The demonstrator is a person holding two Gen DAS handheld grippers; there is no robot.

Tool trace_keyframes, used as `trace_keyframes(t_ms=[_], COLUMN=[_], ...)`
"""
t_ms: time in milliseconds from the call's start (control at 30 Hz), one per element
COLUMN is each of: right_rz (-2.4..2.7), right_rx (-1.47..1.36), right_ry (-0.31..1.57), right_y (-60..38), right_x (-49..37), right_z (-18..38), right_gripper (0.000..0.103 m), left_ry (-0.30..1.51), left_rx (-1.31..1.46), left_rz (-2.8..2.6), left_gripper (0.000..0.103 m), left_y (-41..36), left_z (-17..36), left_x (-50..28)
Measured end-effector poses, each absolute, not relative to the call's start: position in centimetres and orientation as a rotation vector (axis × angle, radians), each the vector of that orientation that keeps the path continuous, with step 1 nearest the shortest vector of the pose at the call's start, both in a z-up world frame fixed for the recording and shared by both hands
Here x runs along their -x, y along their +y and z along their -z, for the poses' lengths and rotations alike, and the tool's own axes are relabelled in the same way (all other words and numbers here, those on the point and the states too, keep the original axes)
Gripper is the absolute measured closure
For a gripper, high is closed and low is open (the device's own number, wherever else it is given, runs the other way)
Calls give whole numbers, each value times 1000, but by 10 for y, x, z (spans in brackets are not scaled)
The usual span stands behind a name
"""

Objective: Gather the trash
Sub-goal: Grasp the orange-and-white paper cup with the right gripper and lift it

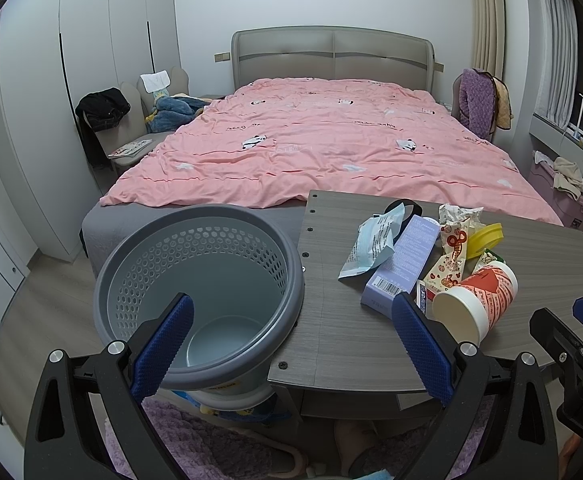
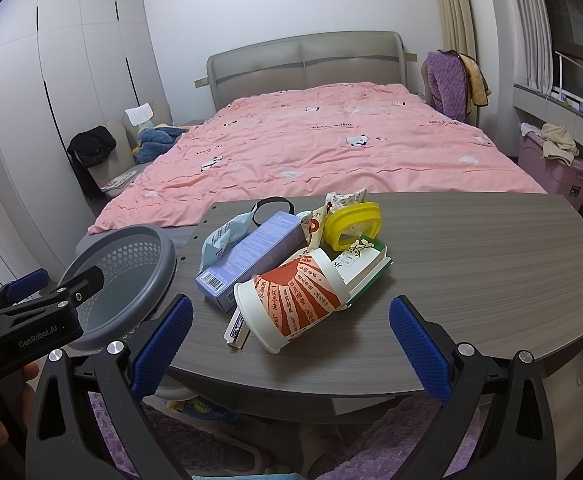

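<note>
A pile of trash lies on the grey wooden table (image 1: 351,344) (image 2: 471,264): a tipped red-and-white paper cup (image 1: 476,300) (image 2: 295,300), a lilac box (image 1: 401,266) (image 2: 251,258), a pale blue wrapper (image 1: 367,246) (image 2: 221,240), a yellow lid (image 1: 485,236) (image 2: 353,220) and printed snack wrappers (image 1: 451,248). A grey perforated bin (image 1: 199,296) (image 2: 127,280) stands at the table's left edge, nothing inside. My left gripper (image 1: 291,344) is open above the bin rim and table edge. My right gripper (image 2: 291,344) is open just short of the cup.
A bed with a pink duvet (image 1: 319,148) (image 2: 331,152) lies behind the table. Chairs with clothes (image 1: 131,120) stand at its left, a purple garment on a chair (image 1: 477,100) and a pink storage box (image 2: 555,172) at its right. A purple rug (image 2: 391,440) covers the floor below.
</note>
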State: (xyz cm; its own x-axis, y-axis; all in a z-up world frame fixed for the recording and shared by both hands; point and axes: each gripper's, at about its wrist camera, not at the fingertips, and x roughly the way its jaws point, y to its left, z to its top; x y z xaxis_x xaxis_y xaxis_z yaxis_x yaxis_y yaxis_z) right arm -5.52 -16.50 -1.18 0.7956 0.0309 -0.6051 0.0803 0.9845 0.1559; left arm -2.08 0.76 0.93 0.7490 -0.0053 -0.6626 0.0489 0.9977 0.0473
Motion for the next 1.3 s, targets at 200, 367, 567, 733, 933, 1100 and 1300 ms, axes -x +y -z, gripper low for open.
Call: trace_keyframes(t_ms=[200,367,567,733,933,1100,1300], right_rz=[2,-4,-90,-121,-135,-158,-167], right_rx=[-204,-213,-135,-61,-28,-12,-20], right_ry=[682,706,746,770,829,849,855], right_y=[-178,-190,-177,-167,-171,-172,-173], right_x=[47,41,25,11,-10,-20,-27], right_z=[23,33,45,54,66,71,72], right_gripper=[6,6,6,6,6,6,6], left_ry=[733,754,787,811,840,847,850], left_rx=[-62,-59,-58,-48,-43,-38,-40], left_rz=[16,9,4,-13,-15,-8,4], left_gripper=[8,8,8,8,8,8,8], left_y=[11,13,13,18,16,15,13], left_z=[-4,3,13,21,31,34,36], left_x=[18,10,-2,-11,-20,-23,-23])
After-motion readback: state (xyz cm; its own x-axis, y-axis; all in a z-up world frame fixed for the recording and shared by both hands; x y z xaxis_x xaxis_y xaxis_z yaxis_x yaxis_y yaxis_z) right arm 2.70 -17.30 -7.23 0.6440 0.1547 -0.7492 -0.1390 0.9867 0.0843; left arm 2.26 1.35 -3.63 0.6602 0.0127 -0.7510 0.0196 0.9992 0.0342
